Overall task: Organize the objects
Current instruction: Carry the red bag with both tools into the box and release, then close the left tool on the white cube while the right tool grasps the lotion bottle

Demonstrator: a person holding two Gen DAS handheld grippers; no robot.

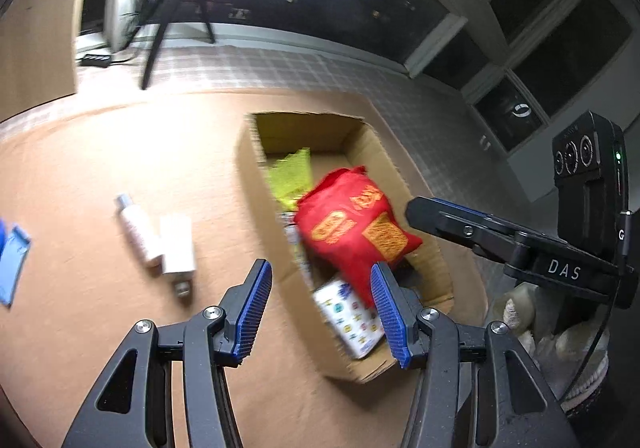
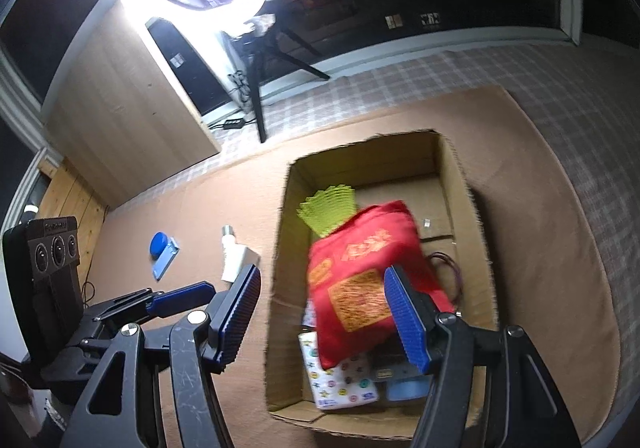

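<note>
Both claws, left [image 1: 320,308] and right [image 2: 332,318], spread apart, empty | red pouch [image 2: 360,272] lies in cardboard box [image 2: 452,171] | next likely: white tube [image 1: 138,230] outside.

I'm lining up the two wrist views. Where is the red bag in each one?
Left wrist: red bag right of centre, inside the cardboard box, just beyond the left gripper.
Right wrist: red bag low centre, in the box, left of the right fingertip.
Shared landmark: the yellow-green cloth behind it.
</note>
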